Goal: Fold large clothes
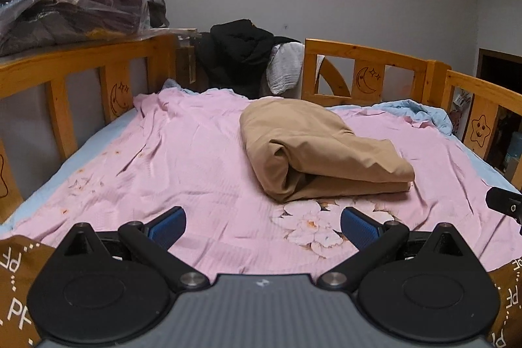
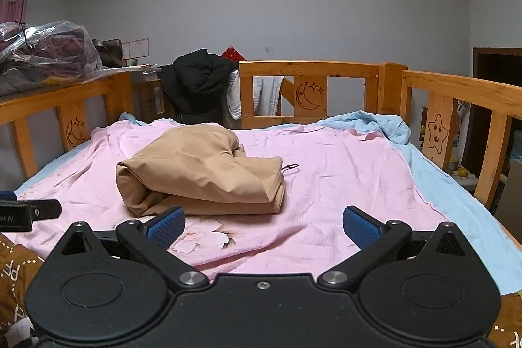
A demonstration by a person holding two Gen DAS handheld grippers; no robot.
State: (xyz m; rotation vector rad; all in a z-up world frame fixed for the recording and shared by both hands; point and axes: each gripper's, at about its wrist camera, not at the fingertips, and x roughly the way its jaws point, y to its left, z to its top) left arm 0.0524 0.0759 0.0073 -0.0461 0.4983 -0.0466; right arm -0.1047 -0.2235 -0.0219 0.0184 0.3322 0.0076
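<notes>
A tan garment [image 1: 313,149] lies folded into a thick bundle on the pink floral sheet [image 1: 182,158] of the bed. It also shows in the right wrist view [image 2: 202,172], with a small dark loop [image 2: 291,167] at its right edge. My left gripper [image 1: 262,225] is open and empty, hovering above the sheet just short of the bundle. My right gripper [image 2: 264,225] is open and empty, to the right of the bundle's near edge. The left gripper's side [image 2: 29,211] shows at the right wrist view's left edge.
A wooden bed rail [image 2: 310,67] with moon and star carvings surrounds the mattress. Black and white clothes [image 1: 238,54] hang over the far rail. A plastic-wrapped pile of bedding [image 1: 65,2] sits on the left rail. A blue sheet [image 2: 434,172] shows at the right. A brown printed cloth [image 1: 16,299] lies near the front edge.
</notes>
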